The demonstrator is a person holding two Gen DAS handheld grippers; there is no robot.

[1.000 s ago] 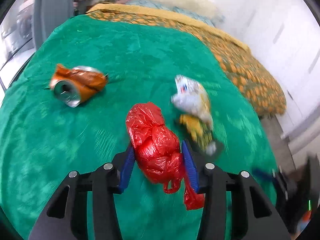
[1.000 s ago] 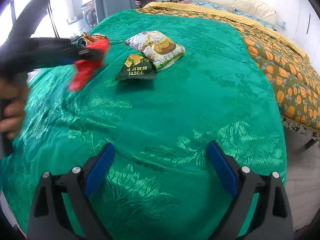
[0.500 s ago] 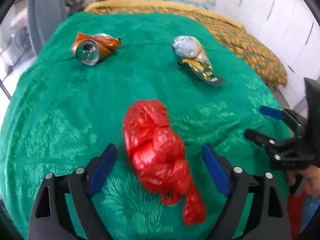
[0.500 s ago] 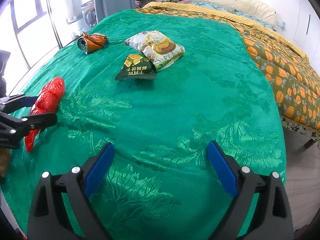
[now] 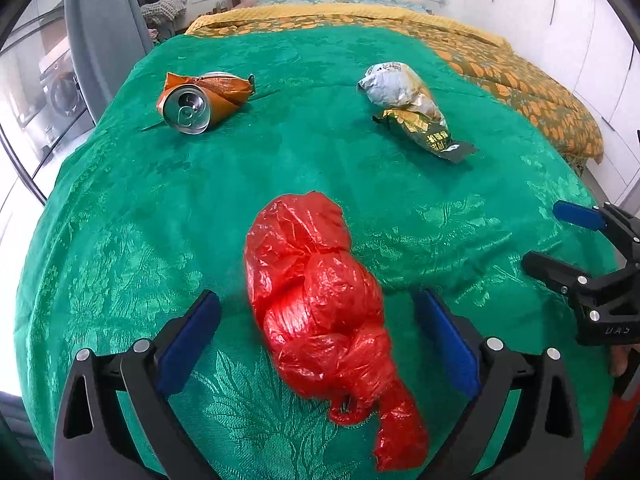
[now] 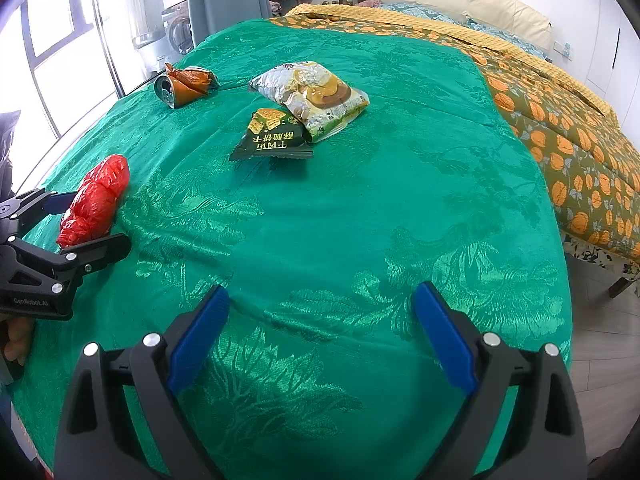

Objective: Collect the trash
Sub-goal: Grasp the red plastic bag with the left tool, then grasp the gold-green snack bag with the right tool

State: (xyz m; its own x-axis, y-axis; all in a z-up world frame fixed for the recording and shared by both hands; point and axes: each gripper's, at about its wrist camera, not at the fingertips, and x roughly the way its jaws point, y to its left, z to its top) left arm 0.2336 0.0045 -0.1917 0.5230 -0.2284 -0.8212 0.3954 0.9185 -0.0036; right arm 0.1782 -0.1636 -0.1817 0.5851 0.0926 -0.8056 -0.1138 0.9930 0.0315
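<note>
Lying on the green bedspread [image 5: 120,208] near its front edge, the red plastic bag [image 5: 320,308] sits between the fingers of my left gripper [image 5: 316,332], which have just been opening; the blue pads [image 5: 188,336] now stand wide on either side of the bag and I see a gap between each pad and the plastic. From the right wrist view the bag [image 6: 96,200] rests on the cloth, with the left gripper's [image 6: 80,224] fingers flanking it. My right gripper [image 6: 320,328] hangs over bare bedspread, fingers spread with nothing between them. Farther up the bed I see a crushed orange can [image 5: 200,100] lying on its side, and, well apart from it, a pale snack packet [image 6: 308,94] whose near end overlaps a dark green biscuit wrapper [image 6: 272,138].
</note>
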